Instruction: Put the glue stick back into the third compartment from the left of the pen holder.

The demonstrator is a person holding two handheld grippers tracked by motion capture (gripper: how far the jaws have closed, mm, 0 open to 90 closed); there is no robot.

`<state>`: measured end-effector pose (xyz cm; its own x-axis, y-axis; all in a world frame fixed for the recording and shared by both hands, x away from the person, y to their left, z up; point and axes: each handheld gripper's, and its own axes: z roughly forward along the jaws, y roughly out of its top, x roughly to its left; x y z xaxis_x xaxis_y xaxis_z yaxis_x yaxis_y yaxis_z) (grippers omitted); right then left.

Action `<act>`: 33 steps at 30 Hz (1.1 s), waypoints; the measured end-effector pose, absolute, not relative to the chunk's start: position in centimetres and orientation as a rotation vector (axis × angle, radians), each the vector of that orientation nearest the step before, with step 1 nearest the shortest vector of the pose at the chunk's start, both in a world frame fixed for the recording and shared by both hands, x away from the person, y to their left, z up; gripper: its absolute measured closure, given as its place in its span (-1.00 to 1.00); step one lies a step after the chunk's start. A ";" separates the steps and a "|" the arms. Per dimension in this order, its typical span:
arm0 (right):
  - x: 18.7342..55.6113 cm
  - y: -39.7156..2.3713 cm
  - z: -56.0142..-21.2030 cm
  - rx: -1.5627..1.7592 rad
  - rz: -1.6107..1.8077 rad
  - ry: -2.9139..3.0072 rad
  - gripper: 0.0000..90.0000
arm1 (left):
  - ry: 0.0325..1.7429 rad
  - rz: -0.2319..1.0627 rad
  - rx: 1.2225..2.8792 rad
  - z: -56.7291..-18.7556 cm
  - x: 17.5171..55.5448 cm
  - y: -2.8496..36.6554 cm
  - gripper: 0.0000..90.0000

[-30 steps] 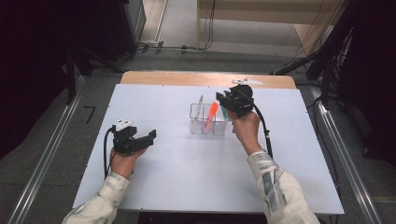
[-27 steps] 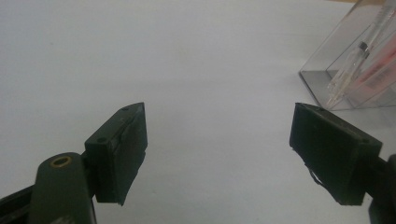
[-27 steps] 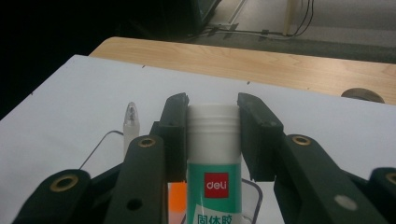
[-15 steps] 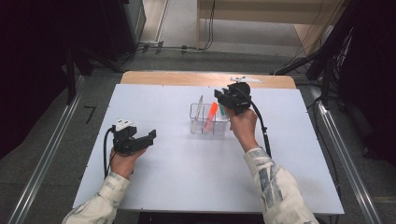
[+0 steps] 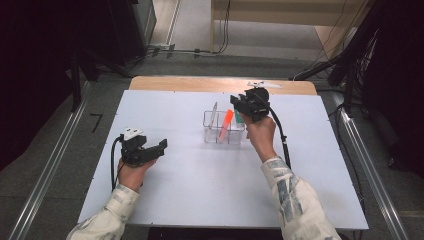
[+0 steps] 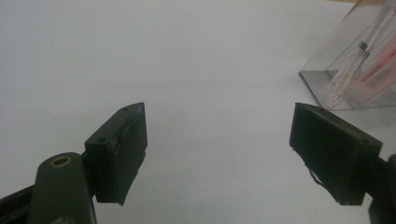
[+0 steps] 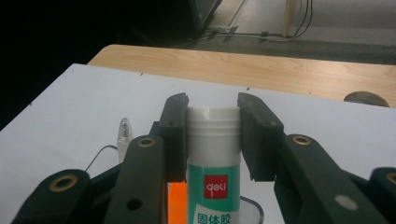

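Right gripper view cuts off the lower half of the glue stick [image 7: 213, 158], whose white cap the right gripper [image 7: 213, 135] clamps above the clear organizer [image 5: 223, 131]; an orange marker [image 7: 177, 203] and a clear pen [image 7: 124, 135] beside it are partly hidden by the jaws. Over bare table [image 5: 200, 185] well apart to the organizer's left, the left gripper [image 6: 217, 149] rests with jaws spread wide on nothing.

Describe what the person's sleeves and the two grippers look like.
Both sleeves are pale with a grey-blue pattern. The left gripper is black, with a white plate on top and a black cable. The right gripper is black too, trailing a black cable; brass-coloured rivets sit in its arms.
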<state>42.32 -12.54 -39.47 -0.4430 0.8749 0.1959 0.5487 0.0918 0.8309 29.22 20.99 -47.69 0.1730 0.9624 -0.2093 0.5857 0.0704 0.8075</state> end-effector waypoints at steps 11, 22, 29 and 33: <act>42.3 -12.7 -39.5 1.407 1.286 2.030 0.40 | 1.512 0.569 1.616 -47.7 29.2 21.0 -0.57; 41.4 -13.3 -39.9 1.391 1.284 2.048 0.40 | 1.513 0.568 1.617 -47.7 29.2 21.0 -0.57; 40.3 -13.6 -39.8 1.346 1.284 2.076 0.40 | 1.514 0.567 1.618 -47.7 29.2 21.0 -0.57; 39.8 -13.7 -39.7 1.330 1.281 2.091 0.39 | 1.513 0.568 1.618 -47.7 29.2 20.9 -0.57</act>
